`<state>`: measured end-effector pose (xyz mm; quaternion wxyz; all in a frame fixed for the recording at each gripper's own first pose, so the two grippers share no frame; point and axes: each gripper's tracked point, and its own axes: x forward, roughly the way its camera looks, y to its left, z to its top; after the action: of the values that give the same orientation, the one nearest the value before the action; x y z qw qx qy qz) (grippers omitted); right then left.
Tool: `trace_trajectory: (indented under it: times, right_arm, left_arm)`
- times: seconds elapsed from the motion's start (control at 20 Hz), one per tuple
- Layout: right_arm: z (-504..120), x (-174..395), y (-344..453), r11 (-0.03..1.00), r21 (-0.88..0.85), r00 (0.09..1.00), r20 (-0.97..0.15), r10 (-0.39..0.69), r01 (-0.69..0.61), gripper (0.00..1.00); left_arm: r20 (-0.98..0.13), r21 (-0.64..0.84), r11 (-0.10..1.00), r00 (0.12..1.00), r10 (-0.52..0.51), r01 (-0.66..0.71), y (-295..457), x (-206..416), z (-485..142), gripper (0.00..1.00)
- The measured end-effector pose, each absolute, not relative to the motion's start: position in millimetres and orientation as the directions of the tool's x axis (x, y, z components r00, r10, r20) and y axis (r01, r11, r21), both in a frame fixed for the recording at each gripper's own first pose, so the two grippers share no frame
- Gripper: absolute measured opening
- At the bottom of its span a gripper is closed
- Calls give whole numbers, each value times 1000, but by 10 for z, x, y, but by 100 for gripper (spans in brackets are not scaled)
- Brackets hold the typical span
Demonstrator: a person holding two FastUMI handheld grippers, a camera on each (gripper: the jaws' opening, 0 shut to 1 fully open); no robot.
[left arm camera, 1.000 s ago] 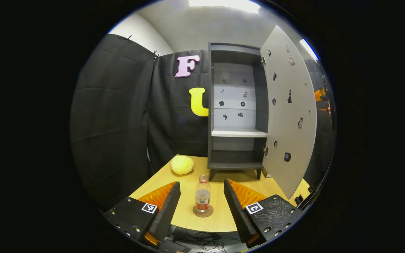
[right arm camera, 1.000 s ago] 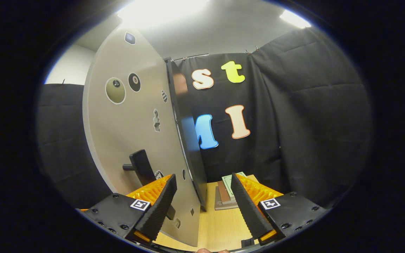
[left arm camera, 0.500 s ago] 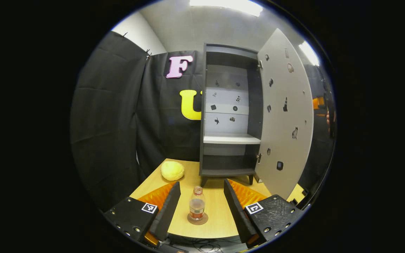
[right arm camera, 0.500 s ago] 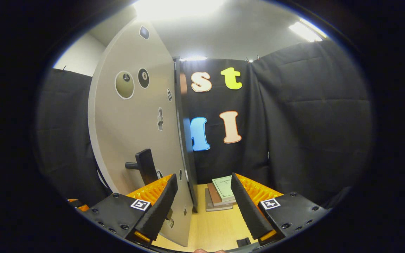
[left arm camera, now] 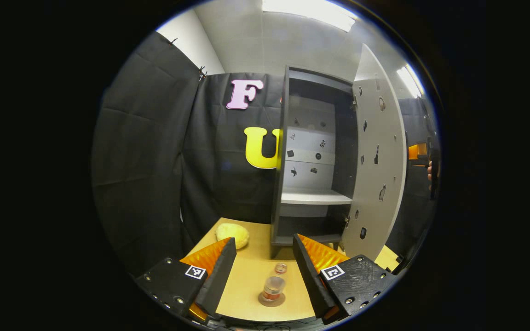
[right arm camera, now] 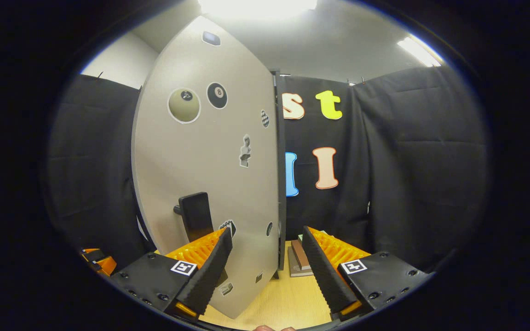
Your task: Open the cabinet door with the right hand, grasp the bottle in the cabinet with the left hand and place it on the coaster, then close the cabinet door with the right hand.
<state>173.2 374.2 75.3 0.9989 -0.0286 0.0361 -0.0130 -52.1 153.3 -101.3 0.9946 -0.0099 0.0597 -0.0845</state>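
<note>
In the left gripper view the left hand-held gripper (left arm camera: pixel 261 269) hangs with its jaws wide and nothing between them, above the near edge of the pale wooden worktop (left arm camera: pixel 246 287). The clear plastic bottle (left arm camera: pixel 274 287), seen from above, stands upright on the round brown coaster (left arm camera: pixel 272 300) close to that edge, with open worktop between it and the dark cabinet (left arm camera: pixel 313 161). A yellow rounded lump (left arm camera: pixel 233 234) lies left of the cabinet's foot. The flat grey cabinet door (right arm camera: pixel 210 174) stands ajar, dotted with stickers; in the right gripper view the right hand-held gripper (right arm camera: pixel 267 262) is spread wide just in front of its free edge, below the dark block handle (right arm camera: pixel 194 216). Stacked books (right arm camera: pixel 298 259) lie beyond.
</note>
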Motion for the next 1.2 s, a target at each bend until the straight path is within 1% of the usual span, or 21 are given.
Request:
trace_trajectory:
  times: [0.05,0.1,0.15,0.25,0.45,0.55,0.6,0.75,0.85,1.0,1.2]
  right_arm:
    - [747,1782,3848,998,-57,997,-71,-16,12,97]
    - [715,1828,4002,999,-52,997,-80,6,-10,97]
    - [693,1889,4136,998,-45,996,-88,29,-33,97]
    - [666,2012,4412,996,-42,993,-97,72,-77,98]
    - [630,2256,5007,976,-144,984,-91,153,-165,98]
    - [632,2291,5184,970,-149,980,-75,182,-192,99]
    - [671,2306,5214,972,-143,982,-47,180,-185,98]
    - [734,2236,5090,982,-133,991,-4,135,-134,97]
    - [704,2170,4857,990,-119,997,8,80,-78,98]
    - [589,2059,4426,993,-117,1000,-13,-14,13,96]
    - [443,1949,3864,991,-36,991,-33,-130,129,98]
  left_arm:
    - [-115,-14,986,980,-165,165,1602,-519,-1008,72]
    - [-113,3,986,980,-162,164,1657,-508,-1014,70]
    - [-113,21,987,981,-158,161,1719,-496,-1020,72]
    - [-113,38,987,982,-154,159,1800,-477,-1056,72]
    - [-123,3,987,980,-158,159,1985,-372,-1106,72]
    - [-123,-9,987,979,-161,161,2033,-270,-1101,72]
    - [-121,-10,987,979,-163,163,2043,-235,-1114,72]
    - [-127,-26,983,974,-186,184,2031,-115,-1191,72]
    - [-130,-51,977,968,-214,209,1981,-74,-1240,72]
    - [-130,-78,971,964,-233,225,1883,5,-1273,72]
    - [-100,-79,969,966,-240,233,1681,220,-1071,72]
